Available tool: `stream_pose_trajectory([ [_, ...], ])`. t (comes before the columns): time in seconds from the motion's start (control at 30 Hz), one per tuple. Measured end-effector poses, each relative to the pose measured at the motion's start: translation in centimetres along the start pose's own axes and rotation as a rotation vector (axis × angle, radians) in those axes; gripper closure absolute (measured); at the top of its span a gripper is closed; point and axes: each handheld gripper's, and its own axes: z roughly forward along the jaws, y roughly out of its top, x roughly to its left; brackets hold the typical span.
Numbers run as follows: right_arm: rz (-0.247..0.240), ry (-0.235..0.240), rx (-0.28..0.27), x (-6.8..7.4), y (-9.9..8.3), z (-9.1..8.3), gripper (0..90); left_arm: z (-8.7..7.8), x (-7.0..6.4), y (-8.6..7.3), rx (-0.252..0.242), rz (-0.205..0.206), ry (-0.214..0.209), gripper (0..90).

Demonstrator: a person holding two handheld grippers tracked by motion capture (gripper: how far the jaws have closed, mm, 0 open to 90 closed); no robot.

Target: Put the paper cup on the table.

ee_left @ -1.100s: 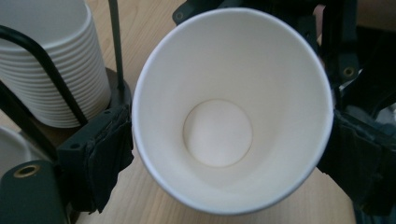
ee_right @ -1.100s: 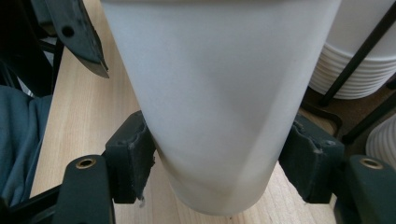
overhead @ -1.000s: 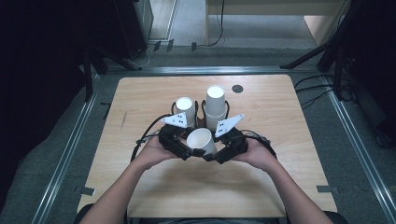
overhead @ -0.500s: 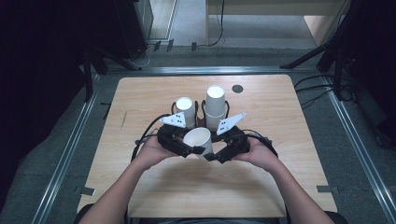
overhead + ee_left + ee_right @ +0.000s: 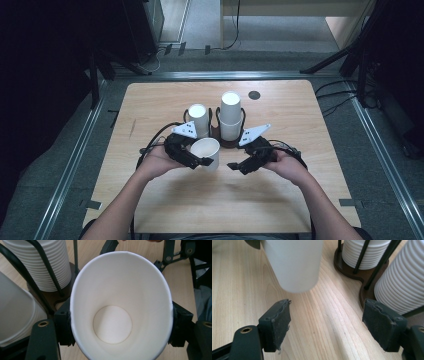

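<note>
A single white paper cup (image 5: 206, 151) is held just above the table, squeezed at its sides, with my left gripper (image 5: 201, 161) shut on it. In the left gripper view the cup (image 5: 120, 307) points its open mouth at the camera, and the left gripper (image 5: 122, 326) has a black pad on each side of it. My right gripper (image 5: 235, 166) stands open to the cup's right, apart from it. In the right gripper view the cup (image 5: 292, 262) hangs ahead of the open right gripper (image 5: 330, 323), whose pads (image 5: 277, 322) hold nothing.
A dark wire holder (image 5: 220, 140) behind the cup carries two stacks of white cups, a shorter left stack (image 5: 198, 119) and a taller right stack (image 5: 230, 114). They also show at stack (image 5: 42, 265) and stack (image 5: 402, 282). A small black disc (image 5: 254, 95) lies at the back.
My right gripper has drawn back from the cup to the right and now stands open. The left gripper keeps hold of the cup, shifted slightly toward the person.
</note>
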Motion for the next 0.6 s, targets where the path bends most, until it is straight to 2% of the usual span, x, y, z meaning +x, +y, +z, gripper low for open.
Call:
stream_pose_trajectory([
  [0.1, -0.004, -0.011, 0.009, -0.1, -0.2, -0.3, 23.1, -0.1, 0.0, 0.0, 0.024, 0.009, 0.008, 27.4],
  [0.17, -0.007, -0.037, 0.015, -0.2, -0.5, -0.6, 23.1, -0.3, -0.2, 0.0, 0.023, 0.011, 0.001, 27.3],
  [0.37, 0.042, -0.088, -0.007, -0.6, -1.2, -2.0, 22.6, -0.5, -0.6, -0.2, 0.047, 0.029, 0.017, 27.3],
  [0.6, 0.09, -0.113, -0.023, -1.8, -1.9, -3.3, 22.6, -1.1, -0.1, -0.9, 0.055, 0.006, 0.042, 27.2],
])
